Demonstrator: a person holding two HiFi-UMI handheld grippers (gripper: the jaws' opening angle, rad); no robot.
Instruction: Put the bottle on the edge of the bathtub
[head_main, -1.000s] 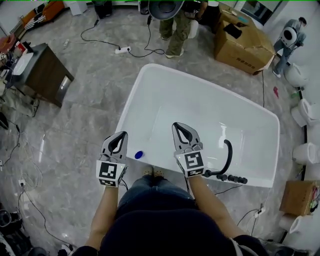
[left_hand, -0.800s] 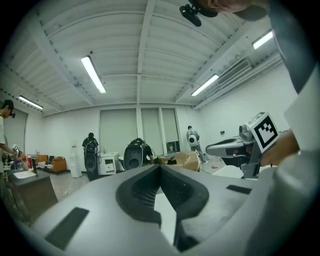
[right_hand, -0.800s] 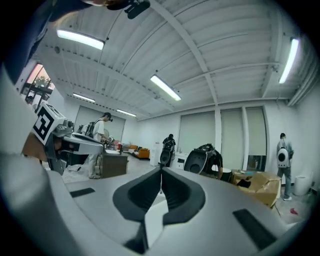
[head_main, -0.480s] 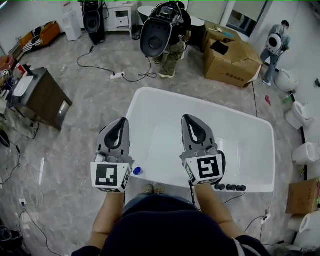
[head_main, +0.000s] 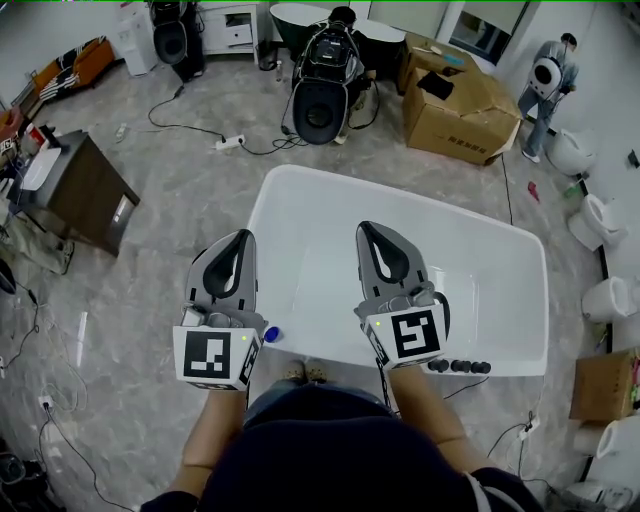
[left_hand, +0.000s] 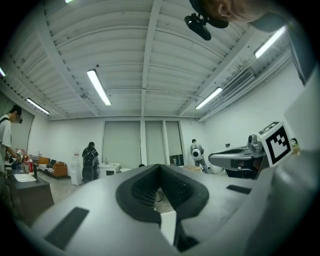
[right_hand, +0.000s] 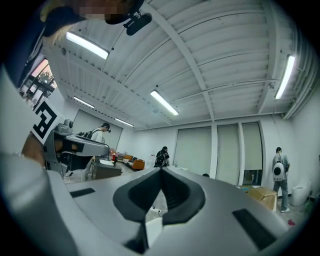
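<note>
The white bathtub (head_main: 300, 190) lies in front of me on the grey floor. The bottle (head_main: 272, 334) shows only as a small blue top, standing on the tub's near rim close to its left corner. My left gripper (head_main: 241, 238) is held up over the floor by the tub's left rim, above and left of the bottle, shut and empty. My right gripper (head_main: 368, 230) hovers over the basin, also shut with nothing in it. In the left gripper view the left gripper (left_hand: 160, 168) points level into the room. In the right gripper view the right gripper (right_hand: 161, 171) does the same.
Black tap knobs (head_main: 460, 366) sit on the tub's near right rim. A person with a dark backpack (head_main: 322, 85) stands beyond the tub's far end. Cardboard boxes (head_main: 455, 100), a dark cabinet (head_main: 75, 180), floor cables with a power strip (head_main: 228, 143) and white toilets (head_main: 610, 300) ring the tub.
Both grippers have risen toward my head and look larger. The head view has tilted up to show more of the room. The bottle stays on the rim.
</note>
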